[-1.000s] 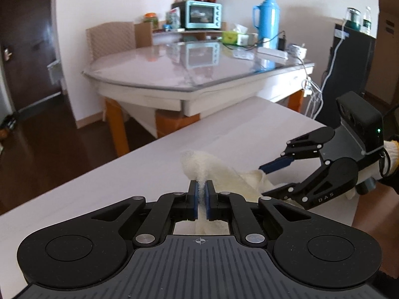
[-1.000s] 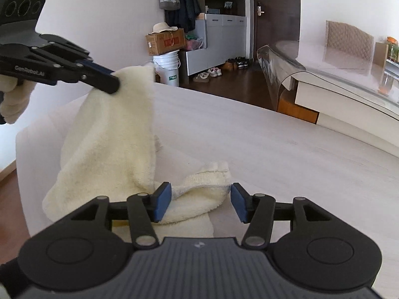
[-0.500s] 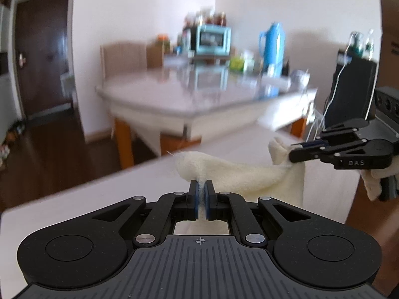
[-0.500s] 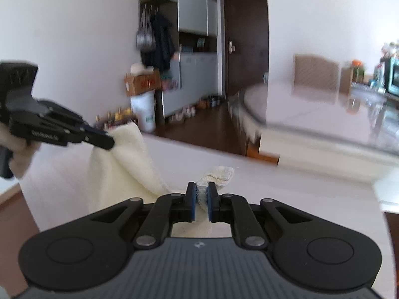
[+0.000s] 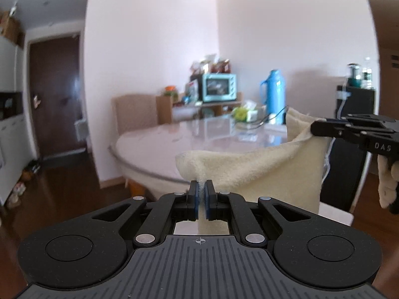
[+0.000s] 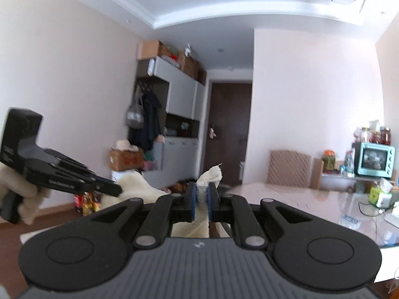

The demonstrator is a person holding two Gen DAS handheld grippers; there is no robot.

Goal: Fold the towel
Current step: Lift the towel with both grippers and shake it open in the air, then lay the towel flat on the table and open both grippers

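Change: since a second ago both grippers have risen off the white worktop, the right one has closed on a towel corner, and the cloth now hangs in the air between them.
Left fingers: the left gripper (image 5: 202,186) has its blue pads (image 5: 195,199) pressed nearly together, pinching a corner of the cream towel (image 5: 251,172) that pokes up just above the tips.
Right fingers: the right gripper (image 6: 201,191) is likewise clamped on a towel corner (image 6: 210,175), which bunches up past its tips; in the left view its closed tips (image 5: 315,128) bite the cloth's upper right edge.
Towel: it spans from the left fingers across to the right fingers, sagging a little between them, its lower part dropping below both.
Beyond the fingers: a glass-topped dining table (image 5: 199,137) stands behind the towel, with a blue thermos (image 5: 274,92) and a teal toaster oven (image 5: 219,87) farther back.
Left of the fingers: a dark door (image 5: 53,94) is seen in the left view.
Worktop: only a pale corner (image 5: 335,214) shows beneath the towel's right side.
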